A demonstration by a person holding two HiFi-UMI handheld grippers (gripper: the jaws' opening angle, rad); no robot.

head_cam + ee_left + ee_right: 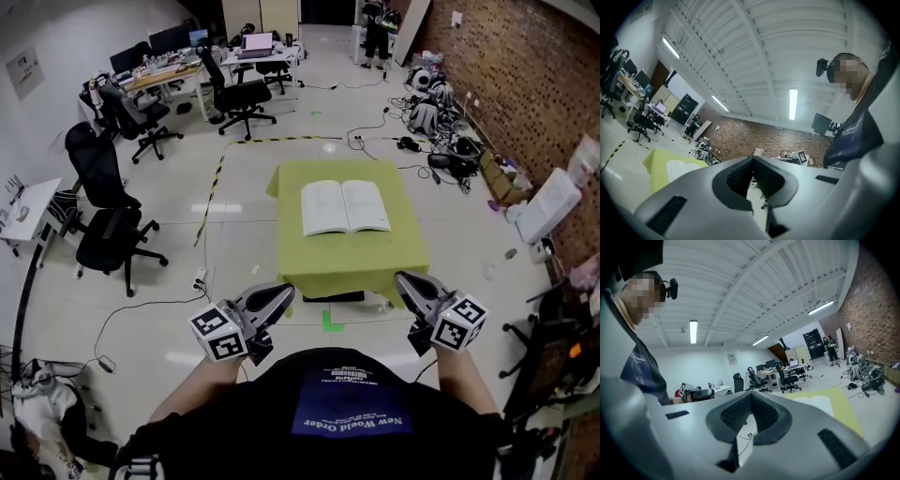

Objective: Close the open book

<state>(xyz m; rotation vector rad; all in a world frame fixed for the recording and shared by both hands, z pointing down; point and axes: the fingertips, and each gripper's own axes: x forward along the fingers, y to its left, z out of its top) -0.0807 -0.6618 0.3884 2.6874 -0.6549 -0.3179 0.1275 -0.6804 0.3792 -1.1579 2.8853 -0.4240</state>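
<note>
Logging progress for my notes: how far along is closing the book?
Nothing looks done: the book lies open on the yellow table. In hand: the left claw and right claw, both shut and empty, hang short of the table. Left: reach the book, fold one side over.

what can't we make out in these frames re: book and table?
- Print on the open book: too small in the head view.
- Most of the book, both gripper views: hidden behind the bodies of the left gripper and right gripper.
- Legs of the table, head view: covered by its yellow cloth.
- How many pages lie on each side: too small to tell.
</note>
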